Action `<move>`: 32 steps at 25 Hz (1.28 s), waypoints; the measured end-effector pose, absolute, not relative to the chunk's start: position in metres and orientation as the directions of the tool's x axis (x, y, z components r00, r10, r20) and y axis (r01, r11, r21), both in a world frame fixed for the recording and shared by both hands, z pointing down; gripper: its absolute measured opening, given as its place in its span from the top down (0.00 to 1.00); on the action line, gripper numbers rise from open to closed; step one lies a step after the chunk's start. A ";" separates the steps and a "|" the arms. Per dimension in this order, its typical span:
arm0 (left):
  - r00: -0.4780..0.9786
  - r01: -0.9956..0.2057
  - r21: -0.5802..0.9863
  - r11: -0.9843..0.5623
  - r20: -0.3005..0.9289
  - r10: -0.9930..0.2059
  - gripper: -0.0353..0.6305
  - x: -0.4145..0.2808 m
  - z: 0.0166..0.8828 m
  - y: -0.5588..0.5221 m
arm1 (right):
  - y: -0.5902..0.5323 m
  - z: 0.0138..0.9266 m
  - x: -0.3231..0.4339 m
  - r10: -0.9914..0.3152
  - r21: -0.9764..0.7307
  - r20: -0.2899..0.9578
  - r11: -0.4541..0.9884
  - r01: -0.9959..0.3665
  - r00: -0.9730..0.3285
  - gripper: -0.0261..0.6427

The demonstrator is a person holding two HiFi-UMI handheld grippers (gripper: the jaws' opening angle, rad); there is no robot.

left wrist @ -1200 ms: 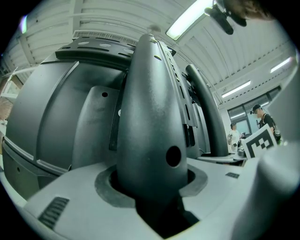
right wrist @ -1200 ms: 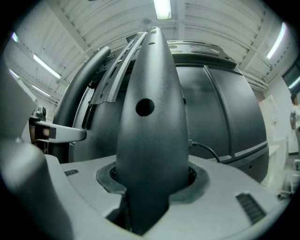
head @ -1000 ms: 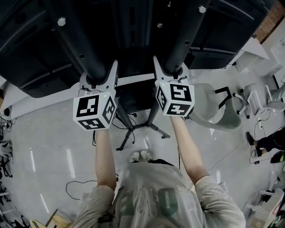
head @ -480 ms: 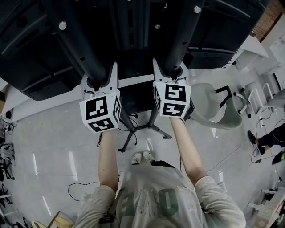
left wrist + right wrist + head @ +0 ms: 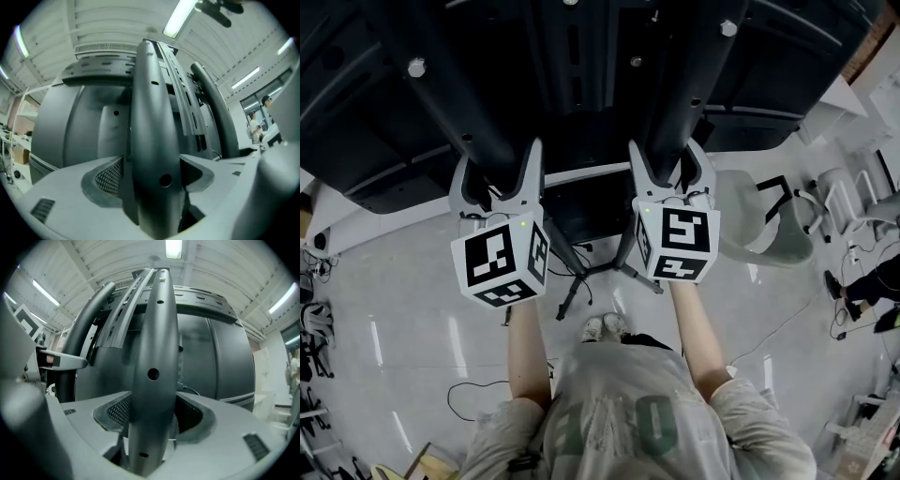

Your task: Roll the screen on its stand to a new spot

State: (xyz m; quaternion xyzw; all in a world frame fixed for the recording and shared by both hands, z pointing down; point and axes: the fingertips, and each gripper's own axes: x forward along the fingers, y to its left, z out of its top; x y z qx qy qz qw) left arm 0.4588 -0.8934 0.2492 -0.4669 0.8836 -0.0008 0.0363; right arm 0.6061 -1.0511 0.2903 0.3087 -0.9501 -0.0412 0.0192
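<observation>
The screen is a large dark panel seen from behind, carried on two dark upright posts above a wheeled base. My left gripper straddles the left post. Its jaws are opening, with the post between the pads and a dark gap on the right side. My right gripper straddles the right post. Its jaws are opening too, and the post stands between the meshed pads with slack on both sides.
A grey chair stands right of the base. Cables lie on the glossy floor at the left. A white desk edge and a seated person are at the far right. People stand in the distance.
Both grippers' jaws have spread wider around the posts. The left gripper has dropped slightly down and left along its post; the right has shifted a little right.
</observation>
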 end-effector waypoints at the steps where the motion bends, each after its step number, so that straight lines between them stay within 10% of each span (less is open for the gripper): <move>1: -0.577 -0.812 -0.041 0.583 -0.094 -0.811 0.44 0.461 0.242 -0.886 | -1.048 0.288 0.610 -0.597 0.097 0.000 0.798 -0.595 -0.802 0.57; 9: -0.558 -0.810 -0.109 0.577 -0.160 -0.814 0.47 0.505 0.229 -0.851 | -1.001 0.242 0.656 -0.589 0.109 -0.173 0.785 -0.610 -0.789 0.57; 14: -0.548 -0.808 -0.112 0.578 -0.215 -0.808 0.92 0.533 0.226 -0.842 | -0.964 0.234 0.655 -0.525 0.087 -0.233 0.827 -0.555 -0.819 0.89; 32: -0.527 -0.840 -0.054 0.540 -0.159 -0.835 0.92 0.560 0.256 -0.828 | -0.896 0.271 0.622 -0.368 0.082 -0.157 0.920 -0.384 -0.916 0.93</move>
